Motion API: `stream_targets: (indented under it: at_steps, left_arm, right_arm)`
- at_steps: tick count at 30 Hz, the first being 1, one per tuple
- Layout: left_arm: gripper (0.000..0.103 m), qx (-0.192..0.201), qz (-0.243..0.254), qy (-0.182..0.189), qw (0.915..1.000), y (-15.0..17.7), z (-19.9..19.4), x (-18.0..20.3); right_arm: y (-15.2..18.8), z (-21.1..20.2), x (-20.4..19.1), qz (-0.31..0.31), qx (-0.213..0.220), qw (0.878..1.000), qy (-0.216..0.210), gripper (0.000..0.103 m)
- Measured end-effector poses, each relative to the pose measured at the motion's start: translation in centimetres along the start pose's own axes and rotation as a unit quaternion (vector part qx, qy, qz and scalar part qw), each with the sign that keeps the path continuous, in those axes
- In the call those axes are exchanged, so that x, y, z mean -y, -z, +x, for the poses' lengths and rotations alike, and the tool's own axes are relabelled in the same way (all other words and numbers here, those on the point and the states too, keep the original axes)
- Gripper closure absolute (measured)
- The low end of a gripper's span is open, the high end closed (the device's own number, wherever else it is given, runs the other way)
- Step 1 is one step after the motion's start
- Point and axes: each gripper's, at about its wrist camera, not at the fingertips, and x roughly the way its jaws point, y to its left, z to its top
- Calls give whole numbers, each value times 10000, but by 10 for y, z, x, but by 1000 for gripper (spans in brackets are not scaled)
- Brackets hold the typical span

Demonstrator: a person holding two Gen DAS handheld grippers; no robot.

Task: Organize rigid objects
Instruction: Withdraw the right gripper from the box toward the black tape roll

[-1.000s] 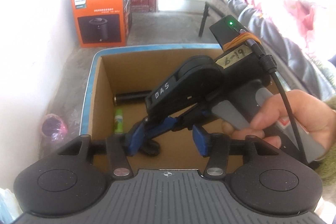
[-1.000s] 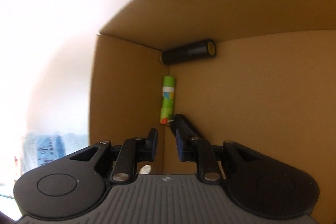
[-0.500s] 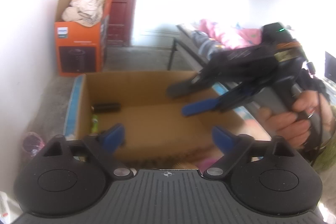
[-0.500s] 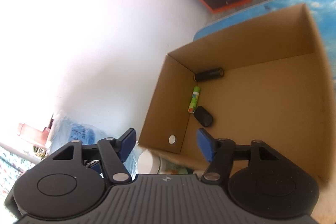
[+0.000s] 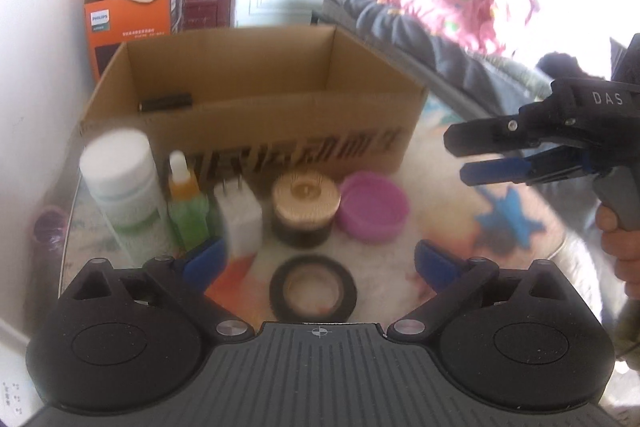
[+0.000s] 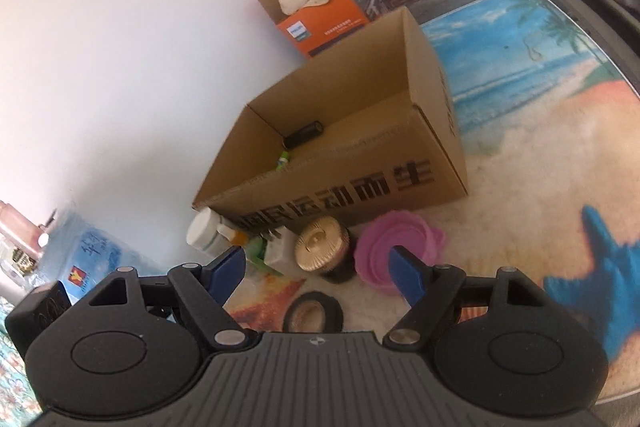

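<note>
Left wrist view: the left claw [image 5: 316, 261] is seen spread wide, its jaws having just been opening, with nothing gripped between them. On the tabletop [image 5: 460, 223], from left to right, a white-capped bottle [image 5: 120, 187], a green dropper bottle [image 5: 188, 207], a white plug adapter [image 5: 240, 219], a round tan-topped jar [image 5: 304, 207] and a pink lid [image 5: 374, 207] are lined up just in front of the cardboard box [image 5: 280, 131]. A roll of black tape [image 5: 313, 291] is laid flat nearer the camera, between the blue pads. A dark cylinder [image 5: 166, 103] is seen inside the box, at its left rear. At the far right, the right claw [image 5: 464, 157] is held by a hand [image 5: 624, 247] above the tabletop, its jaws parted and empty, having likewise just been opening. In the right wrist view, a small green tube [image 6: 283, 159] is seen beside the cylinder in the box. An orange carton [image 5: 132, 23] is stood on the floor behind.
</note>
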Motion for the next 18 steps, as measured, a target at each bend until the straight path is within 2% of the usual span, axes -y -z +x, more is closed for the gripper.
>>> stream_targets:
  at_steps: [2,5,10,14,18]
  left_arm:
    - [2,-151,153,-111,9997,10,7,6]
    - [2,-299,282,-175,9990,20,19,11]
    - [5,-403,390,-218,9982,31,31,15]
    - [11,-486,325,-76,9983,34,38,14]
    - [12,-479,333,-6,9983,36,41,13]
  right_arm:
    - [15,10,6,62,-139,9998,128,23]
    - [26,31,11,127,-463,9988,69,34]
    - [31,61,6,43,-805,9967,-12,44]
    - [36,71,2,-29,-925,9957,-61,52]
    - [40,80,4,-39,-1038,9946,-70,64]
